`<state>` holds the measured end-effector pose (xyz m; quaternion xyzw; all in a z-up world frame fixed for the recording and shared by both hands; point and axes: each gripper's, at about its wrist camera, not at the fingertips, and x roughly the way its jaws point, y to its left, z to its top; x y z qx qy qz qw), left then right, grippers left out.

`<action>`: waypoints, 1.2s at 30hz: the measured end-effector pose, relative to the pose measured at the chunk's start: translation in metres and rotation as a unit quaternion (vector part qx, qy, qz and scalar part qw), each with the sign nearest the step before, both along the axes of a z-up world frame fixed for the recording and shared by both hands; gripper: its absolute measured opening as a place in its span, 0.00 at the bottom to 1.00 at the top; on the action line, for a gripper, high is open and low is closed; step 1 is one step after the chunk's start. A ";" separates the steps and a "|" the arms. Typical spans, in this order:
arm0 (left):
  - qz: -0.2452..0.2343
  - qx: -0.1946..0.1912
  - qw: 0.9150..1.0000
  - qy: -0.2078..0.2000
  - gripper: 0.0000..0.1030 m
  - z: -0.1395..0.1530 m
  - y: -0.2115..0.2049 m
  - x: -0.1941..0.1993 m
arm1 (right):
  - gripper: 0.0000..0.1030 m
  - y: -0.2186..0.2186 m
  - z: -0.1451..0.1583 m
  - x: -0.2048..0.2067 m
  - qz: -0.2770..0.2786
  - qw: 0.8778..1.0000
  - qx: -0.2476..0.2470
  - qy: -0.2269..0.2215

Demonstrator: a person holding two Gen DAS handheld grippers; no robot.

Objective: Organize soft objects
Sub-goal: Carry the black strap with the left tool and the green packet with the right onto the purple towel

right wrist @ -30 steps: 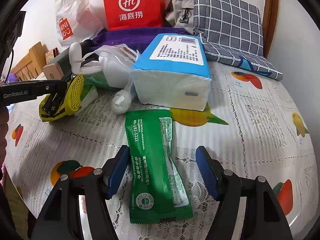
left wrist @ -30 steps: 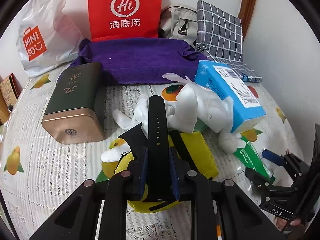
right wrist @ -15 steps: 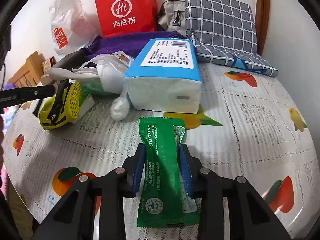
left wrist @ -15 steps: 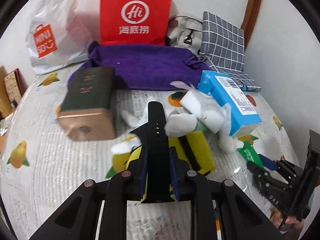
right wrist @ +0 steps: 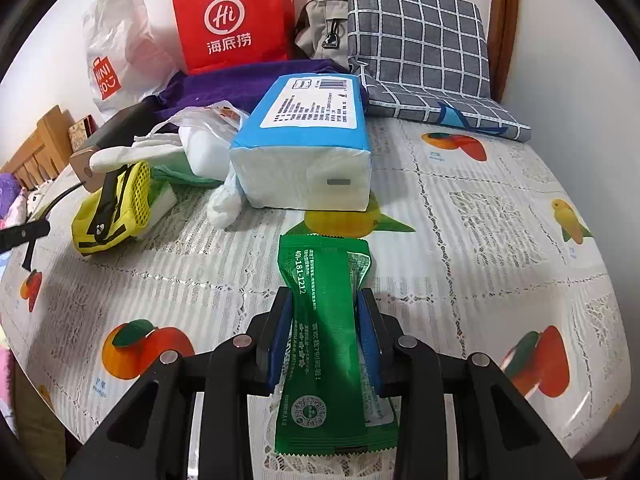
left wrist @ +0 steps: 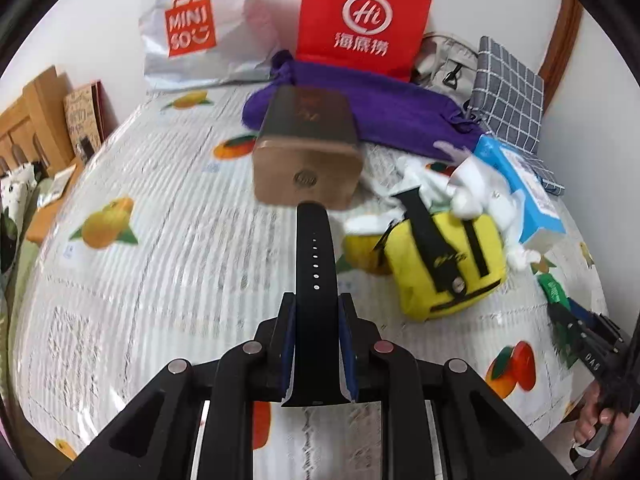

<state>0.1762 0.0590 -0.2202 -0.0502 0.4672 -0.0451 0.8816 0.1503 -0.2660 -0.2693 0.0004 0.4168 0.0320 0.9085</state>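
- The right gripper (right wrist: pixel 325 330) had its jaws pinched on the green packet (right wrist: pixel 326 320) at about mid-length; the jaws had just been closing, and the wrapper looked squeezed in at the waist between the blue pads (right wrist: pixel 280 332)
- The green packet lay on the desk (right wrist: pixel 500 240) with its long axis running straight out along the jaws; one crimped end reached ahead of the tips toward the blue tissue pack (right wrist: pixel 304 148), the other end trailed back under the gripper body
- The left gripper (left wrist: pixel 316 340) held a black strap (left wrist: pixel 316 264) in narrow jaws; the strap stuck out forward past the tips, long axis in line with the jaws, its row of small holes facing up
- Ahead and to the right of the left jaws sat the yellow pouch (left wrist: pixel 444 264) and a white plush toy (left wrist: pixel 476 196); a bronze-ended tin (left wrist: pixel 308 168) lay just beyond the strap's tip
- To do the step well, I judged that the right hand should lift the packet level with no further squeeze, since the wrapper crumples easily; a mid-length grip ought to keep both ends from drooping; the left hand should carry the strap clear of the tin
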 end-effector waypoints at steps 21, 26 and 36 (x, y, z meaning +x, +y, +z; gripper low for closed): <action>0.013 -0.029 0.999 -0.036 0.19 0.062 0.021 -0.012 | 0.32 0.005 0.070 -0.008 0.002 0.999 0.033 -0.021; 0.010 -0.030 0.998 -0.050 0.19 0.081 0.019 0.001 | 0.32 0.003 0.086 0.007 -0.001 0.999 0.041 -0.024; 0.007 -0.031 0.997 -0.067 0.19 0.105 0.012 0.041 | 0.32 0.005 0.108 0.063 0.010 0.999 0.032 -0.014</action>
